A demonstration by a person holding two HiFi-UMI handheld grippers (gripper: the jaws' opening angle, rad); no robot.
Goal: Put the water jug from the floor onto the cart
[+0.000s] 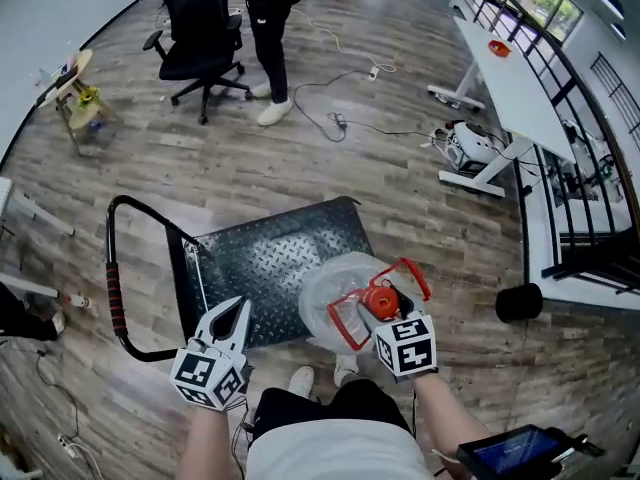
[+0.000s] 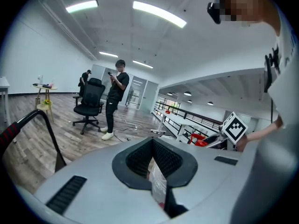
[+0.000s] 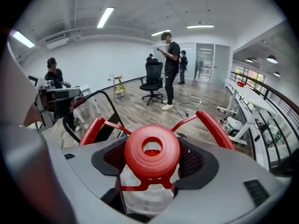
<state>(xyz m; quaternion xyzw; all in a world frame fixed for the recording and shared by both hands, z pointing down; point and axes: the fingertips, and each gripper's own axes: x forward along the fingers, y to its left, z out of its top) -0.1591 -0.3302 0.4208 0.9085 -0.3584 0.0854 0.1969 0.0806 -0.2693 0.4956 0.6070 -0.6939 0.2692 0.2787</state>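
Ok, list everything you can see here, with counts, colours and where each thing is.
water jug: one, clear with red cap and handle, at the cart's near right corner
cart: one, black deck, black handle with red grip, middle of the floor
office chair: one, black, far left
standing person: one, dark clothes, white shoes, beside the office chair
desk: one, white, far right
cables: several, dark and white, on the floor beyond the cart
round object: one, black, on the floor right of the water jug
tablet: one, dark, bottom right corner
left gripper: one, grey, shut and empty, over the cart's near edge
right gripper: one, grey, shut on the water jug's neck
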